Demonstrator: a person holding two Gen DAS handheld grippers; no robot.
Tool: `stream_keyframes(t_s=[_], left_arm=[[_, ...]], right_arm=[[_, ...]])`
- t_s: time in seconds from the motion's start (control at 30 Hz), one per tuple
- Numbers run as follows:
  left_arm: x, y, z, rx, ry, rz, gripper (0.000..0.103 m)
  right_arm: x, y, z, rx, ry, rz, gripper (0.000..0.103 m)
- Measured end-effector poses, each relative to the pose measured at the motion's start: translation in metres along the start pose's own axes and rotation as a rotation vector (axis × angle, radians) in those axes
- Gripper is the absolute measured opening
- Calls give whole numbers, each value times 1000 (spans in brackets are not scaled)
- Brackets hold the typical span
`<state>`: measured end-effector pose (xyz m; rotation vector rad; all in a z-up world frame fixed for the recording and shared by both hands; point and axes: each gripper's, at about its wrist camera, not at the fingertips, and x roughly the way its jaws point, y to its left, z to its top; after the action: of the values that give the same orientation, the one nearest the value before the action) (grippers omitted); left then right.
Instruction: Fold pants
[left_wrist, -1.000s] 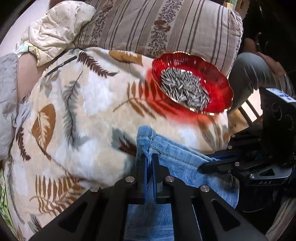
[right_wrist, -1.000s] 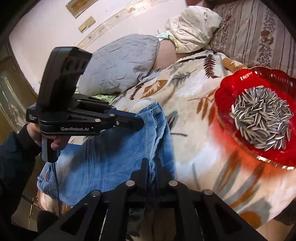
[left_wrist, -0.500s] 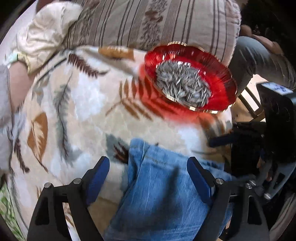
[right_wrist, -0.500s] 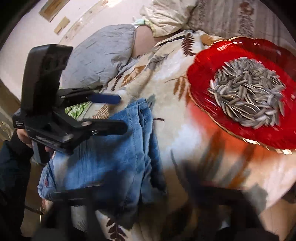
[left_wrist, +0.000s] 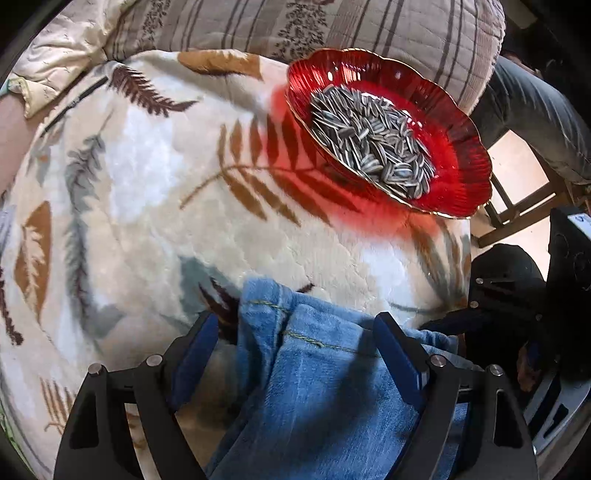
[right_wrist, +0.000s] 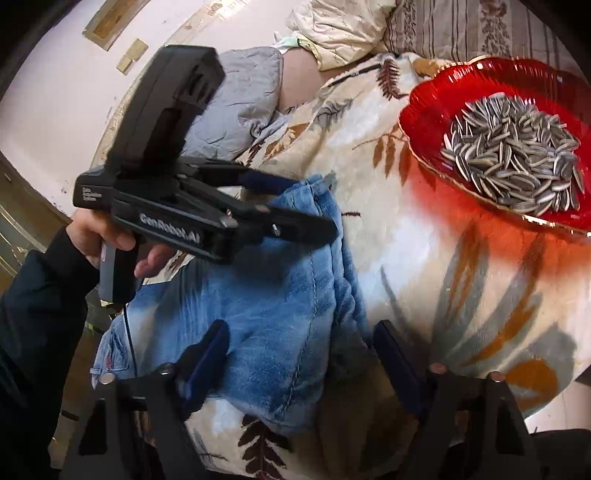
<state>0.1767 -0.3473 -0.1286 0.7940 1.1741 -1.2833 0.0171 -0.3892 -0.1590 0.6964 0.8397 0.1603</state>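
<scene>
Both grippers stand with jaws spread wide, gripping nothing. Left gripper (left_wrist: 295, 354) hovers over the near end of the folded jeans (left_wrist: 314, 387), its blue-padded fingers (left_wrist: 195, 354) straddling the denim on either side without pinching it; in the right wrist view the same tool (right_wrist: 314, 206) appears side-on, held in the person's left hand (right_wrist: 110, 236), fingers pointing toward the jeans' far edge. Right gripper (right_wrist: 299, 362) sits low over the jeans (right_wrist: 266, 295), one finger above the denim, the other just past the folded edge above the blanket.

Largest item: fleece blanket (left_wrist: 147, 203), cream with brown and grey leaf print, covering the whole work surface. Striped cushion (left_wrist: 332, 26) lies along its far edge; a grey quilted pillow (right_wrist: 240, 110) lies at the left in the right wrist view, with a pale floral quilted cloth (right_wrist: 340, 26) beyond it.

Jeans: light-blue denim, folded into a layered bundle, resting on the blanket at the near side, hem stitching visible at the top edge.

Red scalloped glass dish (left_wrist: 461, 155), gold-rimmed, sits on the blanket well apart from the jeans, on the far right. It holds a heap of striped sunflower seeds (left_wrist: 369, 140).
</scene>
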Motion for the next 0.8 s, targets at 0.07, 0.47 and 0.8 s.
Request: stream_keyframes(t_s=[0.07,0.47,0.8], left_arm=[[4,0,0,6,8,-14,68],[-2,5,-3,16,-15,24,18],[-72,-2,-29,-4,-162,26,18]], right_arm=[[2,-1,0,8,-1,-7,61],[1,6,0,-51,-29,-66,23],[-29,45,-2,-146,-135,-115,20]])
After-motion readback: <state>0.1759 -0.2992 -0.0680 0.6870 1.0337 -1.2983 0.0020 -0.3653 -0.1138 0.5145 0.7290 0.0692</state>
